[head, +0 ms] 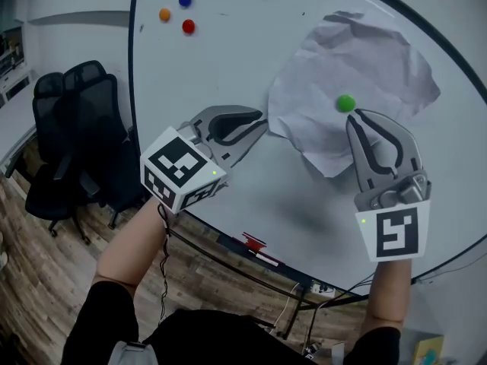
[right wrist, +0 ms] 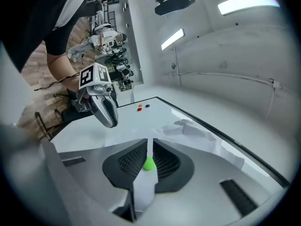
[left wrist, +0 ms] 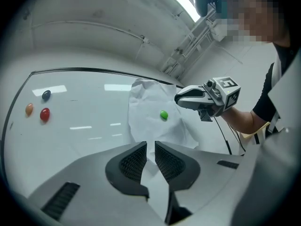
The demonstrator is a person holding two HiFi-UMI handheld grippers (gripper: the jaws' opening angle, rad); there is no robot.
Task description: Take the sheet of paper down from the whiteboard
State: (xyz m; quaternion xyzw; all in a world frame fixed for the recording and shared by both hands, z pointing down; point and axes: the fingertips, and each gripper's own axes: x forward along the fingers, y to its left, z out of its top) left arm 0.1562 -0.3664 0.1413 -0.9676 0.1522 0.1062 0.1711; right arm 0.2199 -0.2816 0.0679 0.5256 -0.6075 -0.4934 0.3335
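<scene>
- Right gripper view: the right gripper (right wrist: 149,142) has its jaws pinched on the green magnet (right wrist: 149,163), which pins the crumpled sheet of paper (head: 358,59) by the whiteboard's (head: 228,67) top edge.
- The left gripper (left wrist: 150,144) has its jaws almost together, with the tips at the sheet's left edge.

I see three small round magnets grouped close together: an orange magnet (head: 164,14), a blue magnet (head: 185,0) just up and right of it, and a red magnet (head: 189,26) below the blue. Two black mesh-backed office chairs (head: 72,128) stand side by side on the brown wood-plank floor (head: 46,280). A small red object (head: 253,243) lies lower down; I cannot tell what it is. A long ceiling light strip (right wrist: 244,3) glows overhead.
</scene>
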